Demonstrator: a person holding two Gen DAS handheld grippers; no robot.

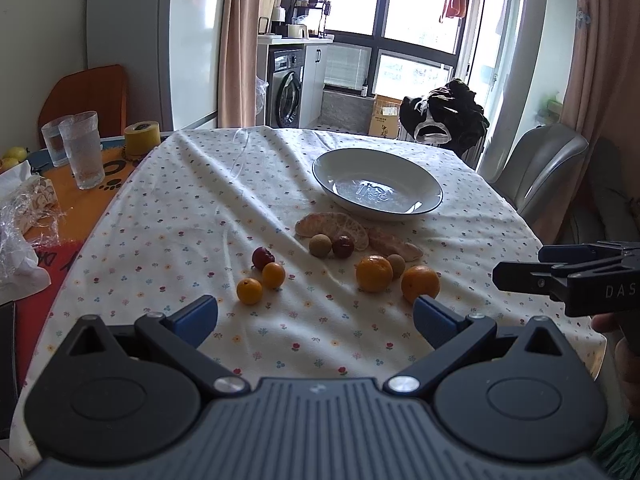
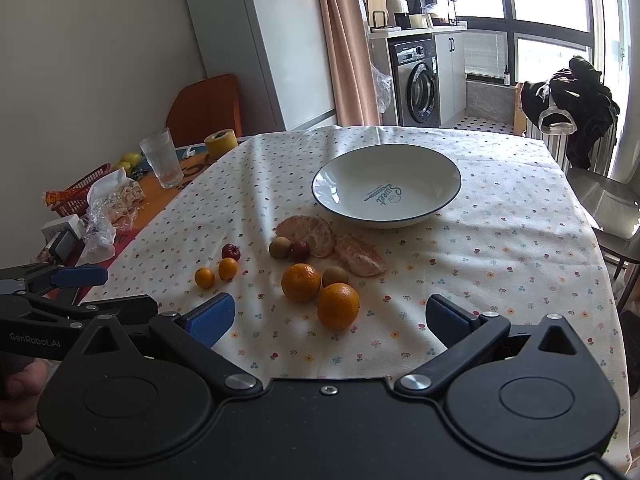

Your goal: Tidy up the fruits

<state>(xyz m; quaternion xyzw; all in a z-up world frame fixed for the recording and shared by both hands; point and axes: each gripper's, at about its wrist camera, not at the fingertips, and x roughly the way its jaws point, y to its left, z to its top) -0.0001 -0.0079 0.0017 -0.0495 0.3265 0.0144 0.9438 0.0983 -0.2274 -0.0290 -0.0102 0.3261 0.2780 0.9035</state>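
A white bowl (image 1: 378, 184) (image 2: 386, 184) with a dark rim stands empty on the flowered tablecloth. In front of it lie peeled mandarin pieces (image 1: 332, 226) (image 2: 312, 232), two oranges (image 1: 374, 274) (image 2: 338, 305), two small kumquats (image 1: 249, 291) (image 2: 205, 277), two dark red fruits (image 1: 263, 258) (image 2: 231, 252) and two brown longans (image 1: 320, 245) (image 2: 335, 276). My left gripper (image 1: 316, 316) hovers open just before the fruit, holding nothing. My right gripper (image 2: 330, 316) is open too, its fingers either side of the nearest orange but short of it. Each gripper shows at the edge of the other's view.
On the orange mat at the left stand two glasses (image 1: 82, 150) (image 2: 162, 158), a yellow tape roll (image 1: 142, 138) (image 2: 221, 141), crumpled plastic wrap (image 1: 24, 212) and a red basket (image 2: 86, 188). A grey chair (image 1: 536, 168) (image 2: 608, 204) stands at the table's right edge.
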